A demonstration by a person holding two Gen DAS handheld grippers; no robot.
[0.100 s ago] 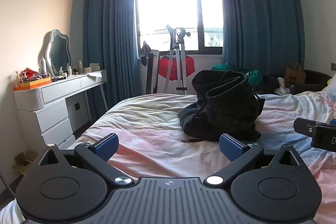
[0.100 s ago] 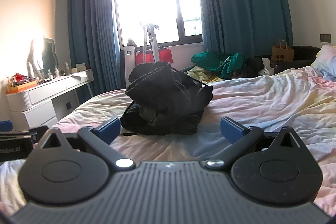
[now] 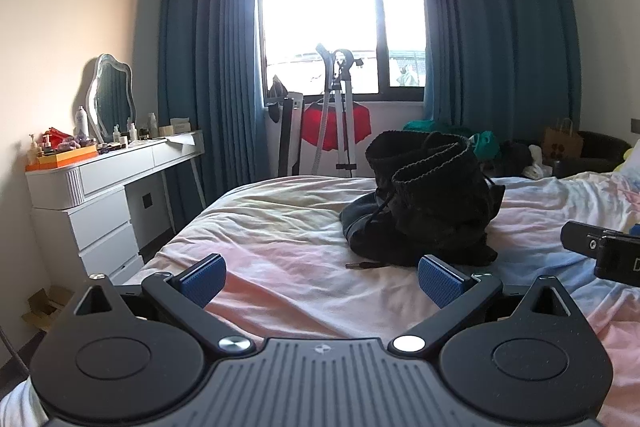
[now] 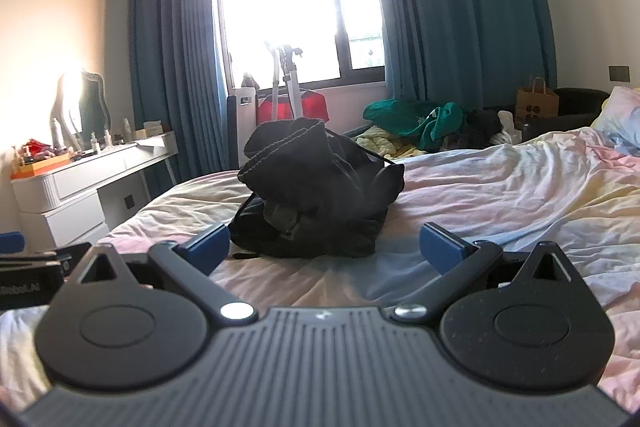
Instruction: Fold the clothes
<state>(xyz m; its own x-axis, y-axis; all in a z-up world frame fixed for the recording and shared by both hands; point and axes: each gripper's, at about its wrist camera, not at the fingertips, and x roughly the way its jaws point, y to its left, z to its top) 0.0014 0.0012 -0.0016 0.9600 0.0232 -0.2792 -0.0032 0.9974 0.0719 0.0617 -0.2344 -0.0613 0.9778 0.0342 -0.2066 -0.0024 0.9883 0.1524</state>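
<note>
Almost nothing has changed since a moment ago: the crumpled black fabric garment point(image 3: 424, 203) lies unfolded on the pastel bed sheet point(image 3: 280, 239); left claw point(image 3: 322, 277) and right claw point(image 4: 326, 245) are spread, nothing is gripped.

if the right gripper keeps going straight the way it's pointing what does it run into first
Most likely the black clothes pile on the bed. It lies ahead of the open right gripper, slightly left of centre; depth is unclear.

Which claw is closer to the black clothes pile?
Roughly level, perhaps the right. The right claw faces the black clothes pile head-on; the left claw sits to its left. Both open, neither touching.
</note>
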